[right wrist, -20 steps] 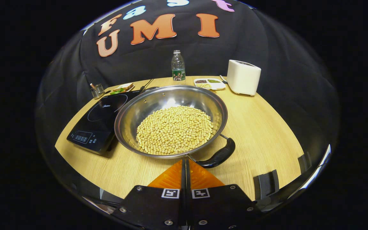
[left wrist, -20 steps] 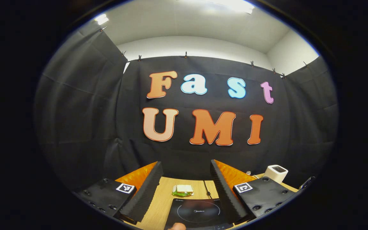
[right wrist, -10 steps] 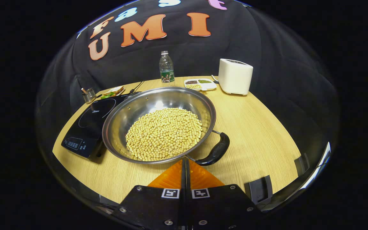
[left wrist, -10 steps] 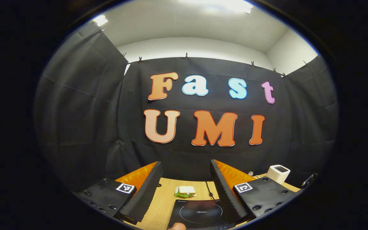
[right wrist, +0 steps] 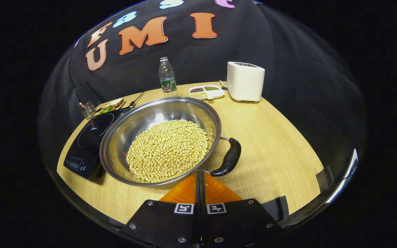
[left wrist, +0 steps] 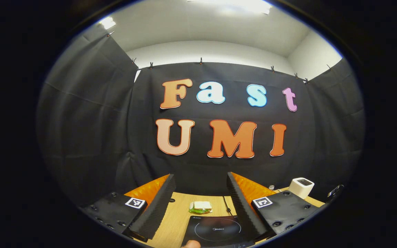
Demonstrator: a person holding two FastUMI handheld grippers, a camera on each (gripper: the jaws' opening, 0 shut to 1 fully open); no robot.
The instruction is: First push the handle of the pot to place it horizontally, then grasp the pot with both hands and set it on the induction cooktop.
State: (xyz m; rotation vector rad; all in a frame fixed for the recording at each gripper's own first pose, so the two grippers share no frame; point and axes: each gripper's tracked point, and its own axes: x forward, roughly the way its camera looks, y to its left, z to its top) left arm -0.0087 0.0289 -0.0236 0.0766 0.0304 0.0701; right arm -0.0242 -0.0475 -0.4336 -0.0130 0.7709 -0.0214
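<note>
A steel pot (right wrist: 150, 113) full of yellow beans (right wrist: 167, 150) rests on the wooden table (right wrist: 274, 151), its left rim over the edge of the black induction cooktop (right wrist: 86, 141). Its black loop handle (right wrist: 228, 157) sits at the pot's right front. My right gripper (right wrist: 199, 174) is shut, its tips touching the handle's wire at the pot's near rim. In the left gripper view, my left gripper (left wrist: 201, 179) stands open, raised high, with the cooktop (left wrist: 215, 230) and a fingertip low in view below it.
At the table's back stand a water bottle (right wrist: 166, 75), a white toaster (right wrist: 245, 81) and a divided dish of beans (right wrist: 206, 92). A sandwich (right wrist: 111, 105) and a small wire holder (right wrist: 87, 109) lie behind the cooktop, with its cable.
The pot has turned and shifted left in the right gripper view, its handle swinging from the front toward the right side. The left gripper has barely moved.
</note>
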